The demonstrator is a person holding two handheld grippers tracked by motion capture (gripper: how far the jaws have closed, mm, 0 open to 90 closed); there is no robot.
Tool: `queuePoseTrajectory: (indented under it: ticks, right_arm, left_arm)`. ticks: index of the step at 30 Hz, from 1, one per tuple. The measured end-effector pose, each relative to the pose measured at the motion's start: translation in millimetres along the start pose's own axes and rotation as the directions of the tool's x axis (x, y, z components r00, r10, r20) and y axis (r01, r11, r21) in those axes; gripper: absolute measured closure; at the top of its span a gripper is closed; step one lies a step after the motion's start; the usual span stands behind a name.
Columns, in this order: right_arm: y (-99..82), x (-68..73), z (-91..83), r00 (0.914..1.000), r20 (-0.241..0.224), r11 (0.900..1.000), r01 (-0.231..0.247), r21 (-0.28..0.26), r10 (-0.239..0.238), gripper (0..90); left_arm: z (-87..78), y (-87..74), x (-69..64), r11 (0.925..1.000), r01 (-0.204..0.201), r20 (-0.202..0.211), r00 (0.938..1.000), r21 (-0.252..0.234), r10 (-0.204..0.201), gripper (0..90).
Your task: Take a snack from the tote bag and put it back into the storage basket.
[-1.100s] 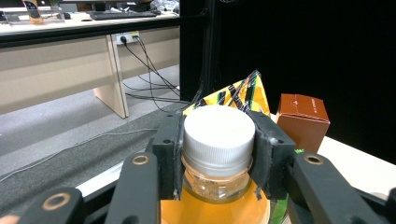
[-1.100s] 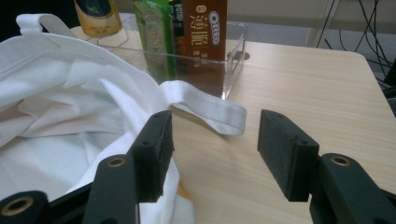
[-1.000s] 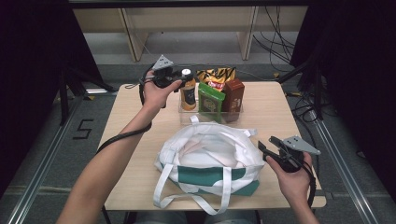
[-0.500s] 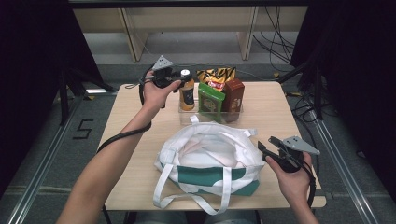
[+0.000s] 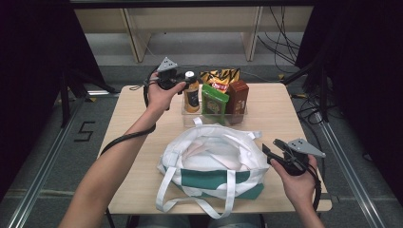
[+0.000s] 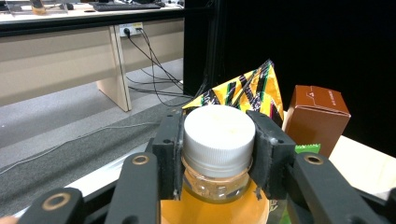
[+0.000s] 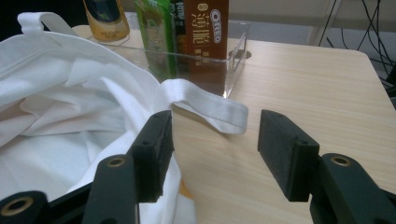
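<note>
The work shown is the packing of groceries from a clear plastic bin (image 5: 240,114) into a white tote bag (image 5: 214,161), and it is judged to be at its very start. The orange drink bottle (image 5: 192,92) is clamped at its white cap (image 6: 218,135) by the left gripper (image 5: 183,81), both pads pressed against the cap's ribbed sides, but the bottle stands upright at the left end of the bin and has not been lifted out. Beside it in the bin, toward the right, are seen a green snack pack (image 5: 214,103) and a brown Oreo box (image 5: 237,96), with a yellow-and-black chip bag (image 5: 219,78) behind them; none has been moved. The tote bag lies on the table just in front of the bin, its mouth spread wide and nothing visible inside. The right gripper (image 5: 267,153) is held at the bag's right edge, its jaws standing wide with nothing between the pads; one jaw sits at the bag's rim near a white strap (image 7: 210,108). All four items are therefore left to be transferred.
</note>
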State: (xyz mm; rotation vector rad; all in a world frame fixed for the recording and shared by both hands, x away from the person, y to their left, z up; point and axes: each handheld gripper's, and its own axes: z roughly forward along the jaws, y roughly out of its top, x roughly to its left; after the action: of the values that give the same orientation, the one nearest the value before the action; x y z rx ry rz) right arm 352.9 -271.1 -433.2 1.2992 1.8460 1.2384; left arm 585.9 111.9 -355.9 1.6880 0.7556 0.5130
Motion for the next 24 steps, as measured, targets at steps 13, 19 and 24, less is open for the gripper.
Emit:
queuePoseTrajectory:
  ticks: [13,19,24]
  right_arm:
    - [-0.5,1.9,0.3,0.9999,0.002,0.9999,-0.014,0.004,0.014,45.6]
    - [-0.4,3.0,-0.6,0.9997,0.003,0.9996,-0.025,0.014,0.025,45.6]
    - [-0.2,3.1,-0.6,0.9997,0.004,0.9996,-0.024,0.012,0.024,45.6]
  left_arm:
    - [4.0,-7.6,2.1,0.9998,0.005,-0.01,0.9999,0.018,-0.005,58.6]
    - [4.0,-10.0,2.8,0.9997,0.006,-0.012,0.9999,0.025,-0.006,58.5]
    - [4.4,-13.2,3.5,0.9995,0.012,-0.015,0.9998,0.03,-0.012,58.6]
